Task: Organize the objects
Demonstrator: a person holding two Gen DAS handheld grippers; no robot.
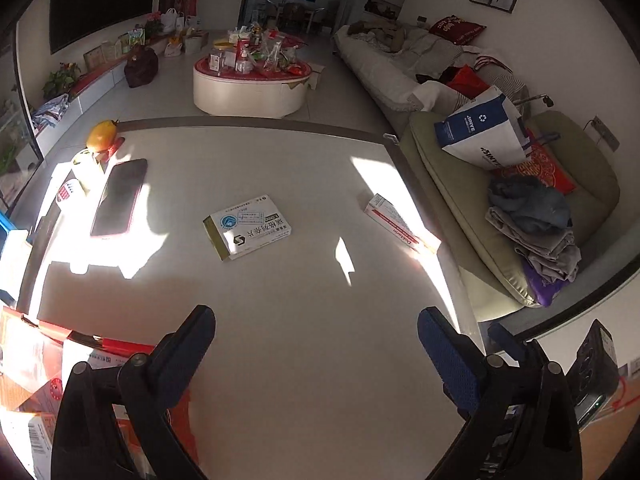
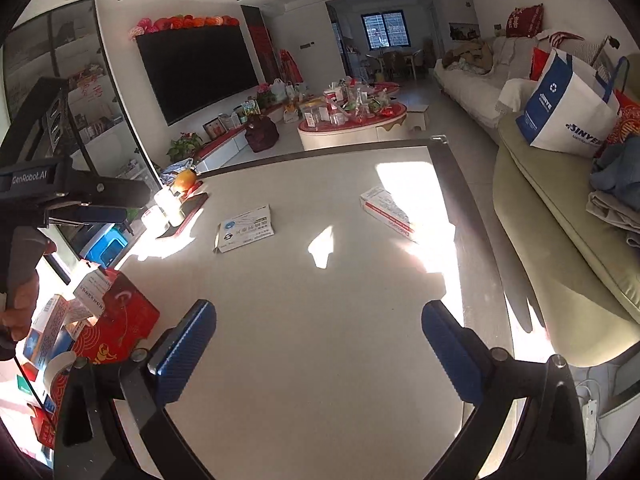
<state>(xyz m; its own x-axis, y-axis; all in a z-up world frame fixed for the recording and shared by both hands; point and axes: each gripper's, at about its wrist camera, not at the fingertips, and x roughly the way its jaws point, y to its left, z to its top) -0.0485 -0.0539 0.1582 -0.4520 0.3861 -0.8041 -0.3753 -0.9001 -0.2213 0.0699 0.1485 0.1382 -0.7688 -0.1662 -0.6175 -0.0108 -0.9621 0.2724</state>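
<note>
A white-and-blue medicine box (image 1: 247,226) (image 2: 246,228) lies flat in the middle of the white table (image 1: 304,304). A longer white box with a red stripe (image 1: 400,228) (image 2: 386,214) lies near the table's right edge, partly in sunlight. My left gripper (image 1: 316,352) hovers open over the near part of the table with nothing between its blue pads. My right gripper (image 2: 318,352) is open too, beside it to the right and just as bare. Both boxes lie well ahead of the fingers.
A red carton (image 2: 116,320) with several small boxes stands at the table's near left. A dark phone (image 1: 120,196), a white cup and an orange fruit (image 1: 102,136) sit at the far left. A green sofa (image 2: 560,220) with bags and folded clothes flanks the right.
</note>
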